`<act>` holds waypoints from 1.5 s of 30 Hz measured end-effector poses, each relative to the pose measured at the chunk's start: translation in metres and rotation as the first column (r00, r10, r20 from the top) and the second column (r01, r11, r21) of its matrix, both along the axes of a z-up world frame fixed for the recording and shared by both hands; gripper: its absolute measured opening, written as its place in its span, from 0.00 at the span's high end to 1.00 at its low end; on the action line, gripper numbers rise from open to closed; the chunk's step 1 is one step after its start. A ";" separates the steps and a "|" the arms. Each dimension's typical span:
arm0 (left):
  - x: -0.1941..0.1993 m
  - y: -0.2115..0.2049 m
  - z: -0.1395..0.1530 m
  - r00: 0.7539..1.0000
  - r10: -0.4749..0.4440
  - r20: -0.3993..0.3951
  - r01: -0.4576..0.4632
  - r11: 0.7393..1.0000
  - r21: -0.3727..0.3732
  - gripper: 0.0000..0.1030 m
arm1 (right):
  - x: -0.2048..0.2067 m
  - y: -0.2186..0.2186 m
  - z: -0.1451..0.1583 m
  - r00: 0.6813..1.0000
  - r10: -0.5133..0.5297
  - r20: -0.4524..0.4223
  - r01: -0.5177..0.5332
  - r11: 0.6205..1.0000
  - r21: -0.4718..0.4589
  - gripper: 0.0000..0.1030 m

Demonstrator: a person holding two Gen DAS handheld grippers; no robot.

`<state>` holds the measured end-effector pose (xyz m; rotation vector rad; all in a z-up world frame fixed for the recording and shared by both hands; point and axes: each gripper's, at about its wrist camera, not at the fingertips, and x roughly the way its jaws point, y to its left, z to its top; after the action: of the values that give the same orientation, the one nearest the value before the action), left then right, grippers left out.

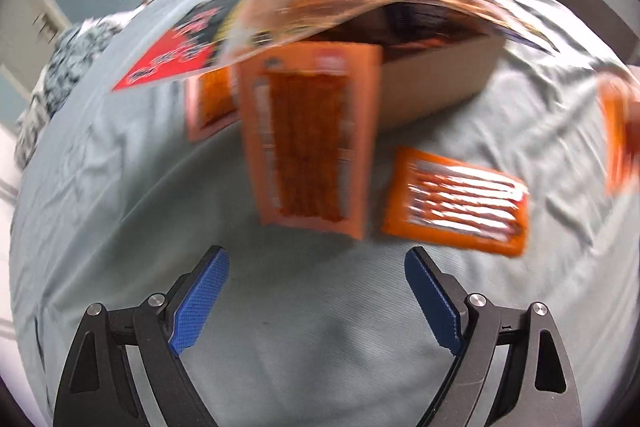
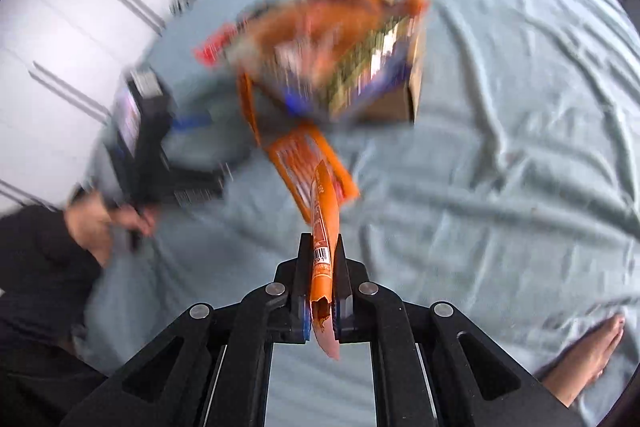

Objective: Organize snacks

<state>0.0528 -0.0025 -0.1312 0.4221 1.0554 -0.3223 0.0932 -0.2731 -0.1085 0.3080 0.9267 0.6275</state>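
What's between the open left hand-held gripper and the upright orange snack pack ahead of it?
Only bare grey-blue bedsheet lies between the left hand-held gripper and the upright orange snack pack, in the left wrist view.

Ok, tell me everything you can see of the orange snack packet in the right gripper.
The thin orange plastic snack packet is held edge-on between the shut fingers of the right gripper. It has a white barcode label on its side and a torn or crumpled end behind the pads. Its far end reaches out over the pale blue bedsheet, towards the cardboard box. It looks lifted clear, touching only the pads.
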 end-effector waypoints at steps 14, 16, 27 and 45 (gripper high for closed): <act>-0.019 -0.015 0.011 0.996 0.003 -0.093 -0.011 0.995 -0.096 0.12 | 0.056 0.004 0.038 0.973 -0.211 0.090 0.190 0.961 0.199 0.95; -0.016 -0.009 0.005 0.993 0.014 -0.116 -0.028 0.993 -0.114 0.12 | 0.065 0.014 0.046 0.974 -0.212 0.080 0.191 0.957 0.217 0.95; -0.031 -0.020 -0.006 0.982 -0.010 -0.190 -0.019 0.989 -0.149 0.12 | 0.122 0.070 0.037 0.972 -0.232 -0.036 0.235 0.959 0.156 0.88; 0.021 -0.027 -0.040 0.835 0.336 -0.435 -0.439 0.885 -0.158 0.00 | 0.010 -0.012 -0.063 0.959 -0.249 -0.135 0.262 0.962 0.084 0.29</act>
<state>0.0734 -0.0296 -0.1712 -0.1065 1.4490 -0.1708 0.1028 -0.2850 -0.1718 0.5532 0.9558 0.4202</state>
